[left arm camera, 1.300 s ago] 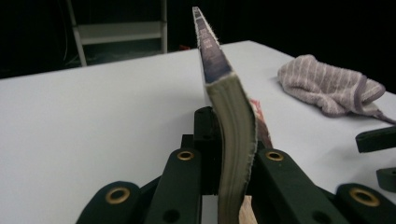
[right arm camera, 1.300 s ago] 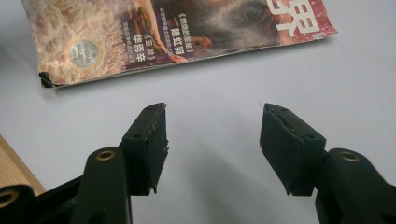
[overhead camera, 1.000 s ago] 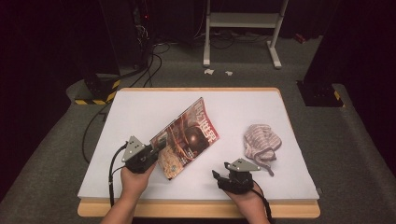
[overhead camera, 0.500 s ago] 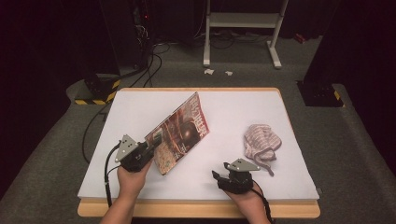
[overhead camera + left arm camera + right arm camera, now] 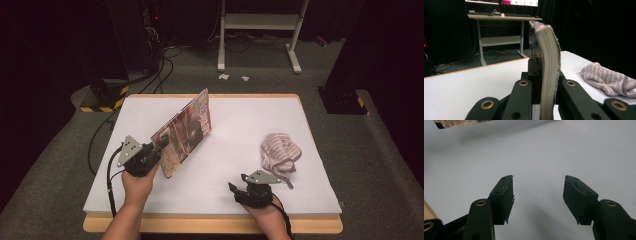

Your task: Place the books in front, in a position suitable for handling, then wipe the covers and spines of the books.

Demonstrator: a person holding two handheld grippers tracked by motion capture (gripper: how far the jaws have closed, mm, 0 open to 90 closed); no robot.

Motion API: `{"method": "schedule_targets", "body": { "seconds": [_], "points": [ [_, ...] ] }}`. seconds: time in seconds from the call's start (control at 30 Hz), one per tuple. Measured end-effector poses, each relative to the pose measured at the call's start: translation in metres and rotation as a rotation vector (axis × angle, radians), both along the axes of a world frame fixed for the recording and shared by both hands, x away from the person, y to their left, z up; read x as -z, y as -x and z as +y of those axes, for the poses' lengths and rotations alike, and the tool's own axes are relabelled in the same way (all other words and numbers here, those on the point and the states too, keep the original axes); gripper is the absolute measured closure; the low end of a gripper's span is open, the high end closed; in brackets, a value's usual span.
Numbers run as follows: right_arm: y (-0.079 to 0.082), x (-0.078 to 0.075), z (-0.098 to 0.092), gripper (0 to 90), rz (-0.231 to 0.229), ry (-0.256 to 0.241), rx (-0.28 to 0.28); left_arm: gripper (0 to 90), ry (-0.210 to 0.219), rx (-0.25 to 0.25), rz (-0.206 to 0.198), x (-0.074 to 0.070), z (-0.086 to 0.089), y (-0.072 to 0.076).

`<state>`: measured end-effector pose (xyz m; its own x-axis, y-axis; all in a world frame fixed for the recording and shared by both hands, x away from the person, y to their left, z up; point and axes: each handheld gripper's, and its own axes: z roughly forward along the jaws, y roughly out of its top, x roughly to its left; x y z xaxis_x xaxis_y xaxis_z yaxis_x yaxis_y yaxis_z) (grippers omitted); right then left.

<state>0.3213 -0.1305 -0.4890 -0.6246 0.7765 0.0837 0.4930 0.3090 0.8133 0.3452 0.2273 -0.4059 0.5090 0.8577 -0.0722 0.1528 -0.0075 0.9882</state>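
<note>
Left tongs (image 5: pixel 161 145) clamp a thick glossy red-covered magazine (image 5: pixel 186 131) raised on edge over the white-topped counter (image 5: pixel 235 145).

Bare white surface spreads between the magazine and the crumpled pink-and-white striped cloth (image 5: pixel 280 152), which lies near the counter's right edge; the near wooden rim runs just below both hands. The magazine stands tilted on the left half of the counter, its near lower corner pinched between the left jaws, its far corner reaching toward the back edge. In the left gripper view (image 5: pixel 541 82) the pale page block (image 5: pixel 550 67) rises between the jaws, bowing slightly to the right. The right tongs (image 5: pixel 239 190) sit by the front edge, well apart from the magazine; the right gripper view (image 5: pixel 537 192) has their jaws spread wide over bare counter, gripping nothing.
</note>
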Motion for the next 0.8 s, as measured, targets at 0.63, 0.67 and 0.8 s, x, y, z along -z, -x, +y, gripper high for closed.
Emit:
{"method": "schedule_targets", "body": {
  "seconds": [0.63,0.67,0.8],
  "points": [
    [0.006,0.001,0.002,41.6,-0.001,0.015,-0.007,83.9,-0.082,-0.077,-0.069,-0.02,0.017,-0.02],
    [0.006,0.001,0.002,41.6,-0.001,0.017,-0.008,83.9,-0.087,-0.081,-0.071,-0.019,0.018,-0.021],
    [0.007,0.001,0.002,41.6,-0.004,0.023,-0.009,83.9,-0.103,-0.08,-0.068,-0.012,0.015,-0.023]
  ]
}}
